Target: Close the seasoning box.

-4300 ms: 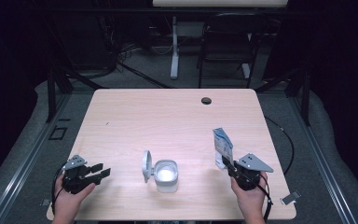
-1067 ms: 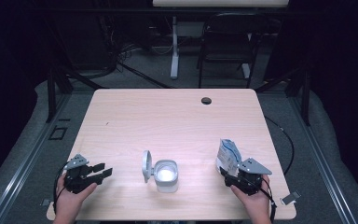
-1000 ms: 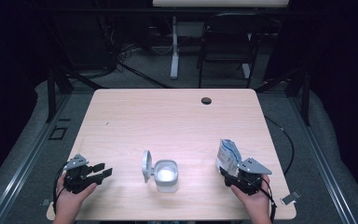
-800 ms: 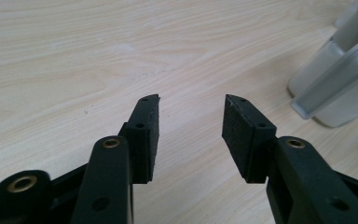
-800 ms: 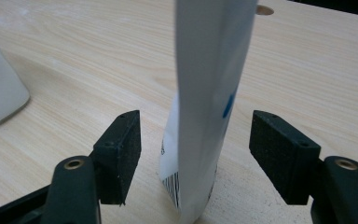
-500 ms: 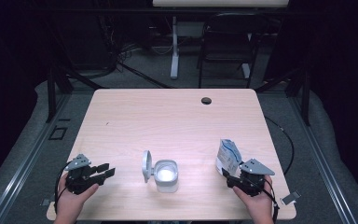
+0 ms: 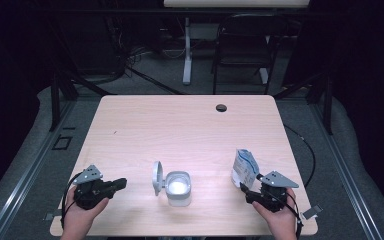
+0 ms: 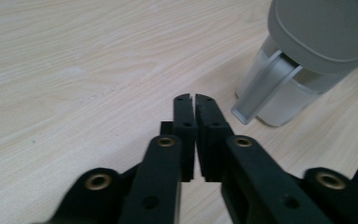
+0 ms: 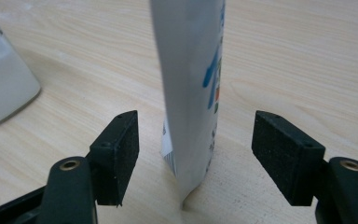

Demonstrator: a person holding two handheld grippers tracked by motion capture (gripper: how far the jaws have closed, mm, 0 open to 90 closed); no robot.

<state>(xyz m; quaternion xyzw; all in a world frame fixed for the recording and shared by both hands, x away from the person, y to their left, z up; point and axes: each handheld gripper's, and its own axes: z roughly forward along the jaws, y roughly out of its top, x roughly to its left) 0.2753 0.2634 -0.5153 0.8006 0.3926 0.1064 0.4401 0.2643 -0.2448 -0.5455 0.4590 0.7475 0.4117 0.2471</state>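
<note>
A small white container (image 7: 178,188) with its round lid (image 7: 156,177) flipped open stands near the table's front middle. My left gripper (image 7: 121,183) sits left of it, pointing at it. Its jaws have just been closing and are now shut with nothing between them. In the left gripper view the shut fingertips (image 8: 195,98) stop short of the container (image 8: 298,70). A white and blue pouch (image 7: 243,169) stands upright at the front right. My right gripper (image 7: 246,191) is open, and the pouch (image 9: 191,93) stands between its jaws (image 9: 198,122) without touching either pad.
The light wooden table (image 7: 180,130) has a black grommet hole (image 7: 221,107) near its far edge. A dark chair (image 7: 240,45) and a white table leg (image 7: 186,55) stand on the floor beyond. A corner of the container (image 9: 0,88) lies left of the right gripper.
The left gripper's jaws have closed from open to shut, and that hand has shifted slightly up and toward the container. The right gripper and the pouch have stayed where they were.
</note>
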